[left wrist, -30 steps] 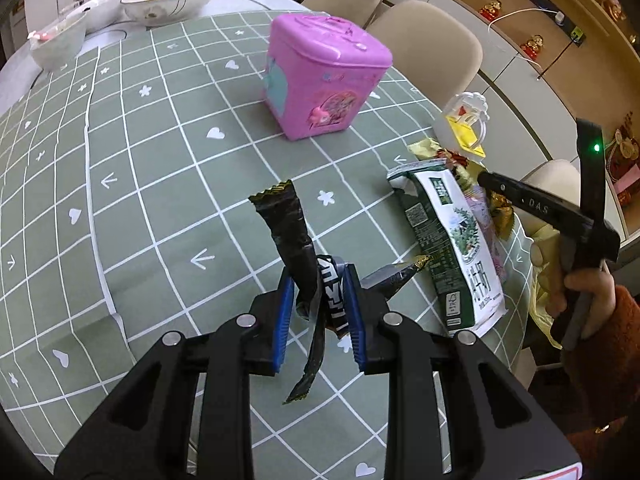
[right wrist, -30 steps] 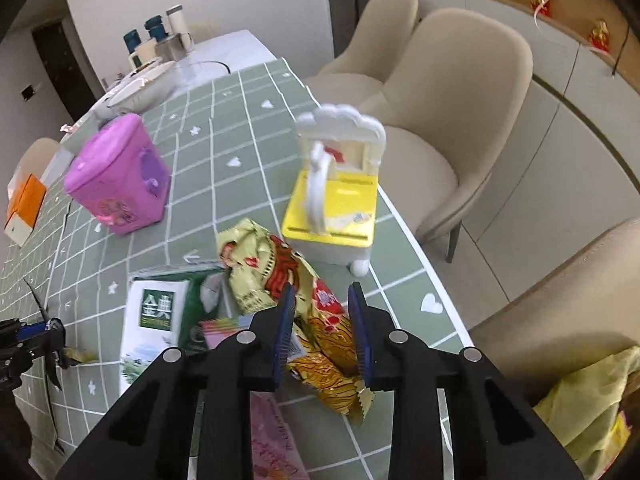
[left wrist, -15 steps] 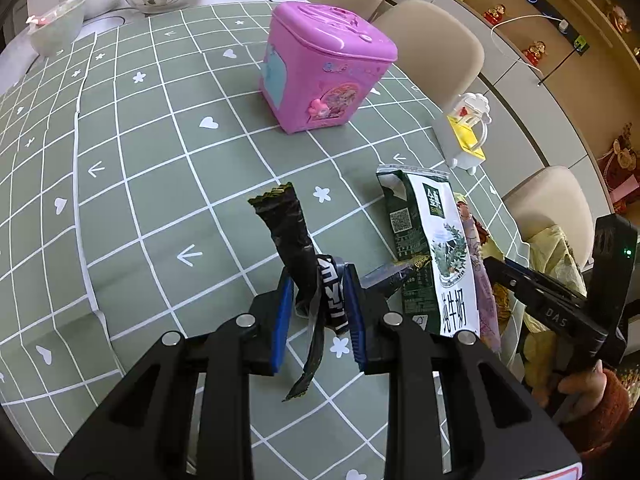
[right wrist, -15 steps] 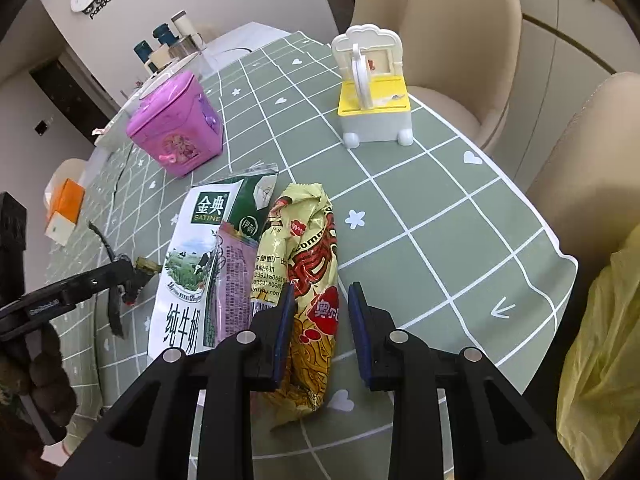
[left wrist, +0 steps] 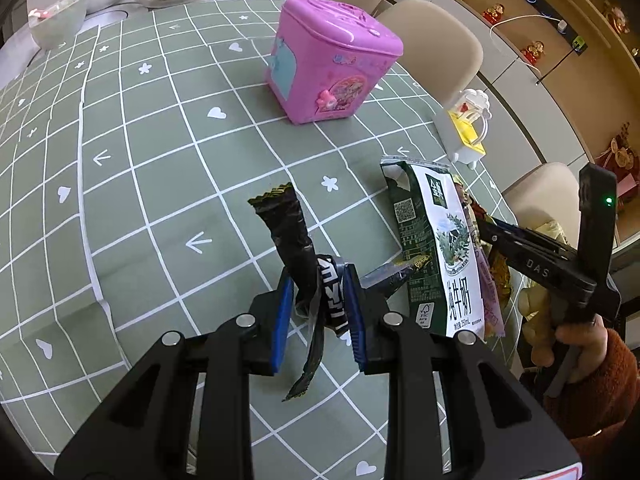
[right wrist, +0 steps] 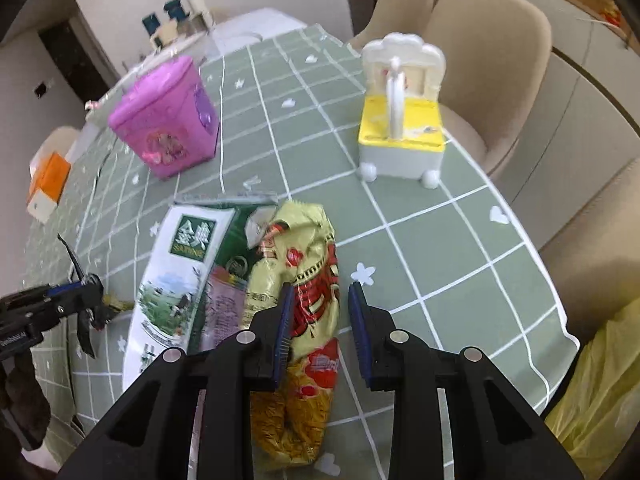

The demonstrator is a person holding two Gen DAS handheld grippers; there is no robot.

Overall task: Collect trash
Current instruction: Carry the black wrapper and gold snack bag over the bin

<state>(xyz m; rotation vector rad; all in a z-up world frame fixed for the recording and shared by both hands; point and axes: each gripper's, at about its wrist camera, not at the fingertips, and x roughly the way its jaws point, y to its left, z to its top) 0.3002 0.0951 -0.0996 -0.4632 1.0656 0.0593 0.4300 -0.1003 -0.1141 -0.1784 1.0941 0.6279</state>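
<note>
on the green checked worktop [left wrist: 168, 184], right at the near edge: left tool [left wrist: 316, 304] pinching a black wrapper [left wrist: 292, 236] between its blue pads, one end of the wrapper sticking up, a thin strip hanging down past the pads. just to the right of it, flat on the cloth: a green and white milk pouch [left wrist: 440, 248], top torn open. beside the pouch, a pink wrapper [right wrist: 224, 308], partly tucked under its neighbours. next along, touching that one, a crinkly yellow and red snack bag [right wrist: 308, 280].

right tool [right wrist: 318, 320] low over the snack bag, pads spread a little, the bag seen between them. cannot tell whether the pads press on the bag or just float above it. a hand in a rust-red sleeve [left wrist: 576, 344] gripping the right tool's handle, seen from the left camera.

further back on the worktop: a pink toy box [left wrist: 332, 60] with its lid on, well apart from the trash. near the far right edge, a small white and yellow toy [right wrist: 400, 120] standing upright. beige chairs [right wrist: 488, 60] around the worktop. off the near right corner, below the edge, a yellow plastic bag [right wrist: 600, 396].
</note>
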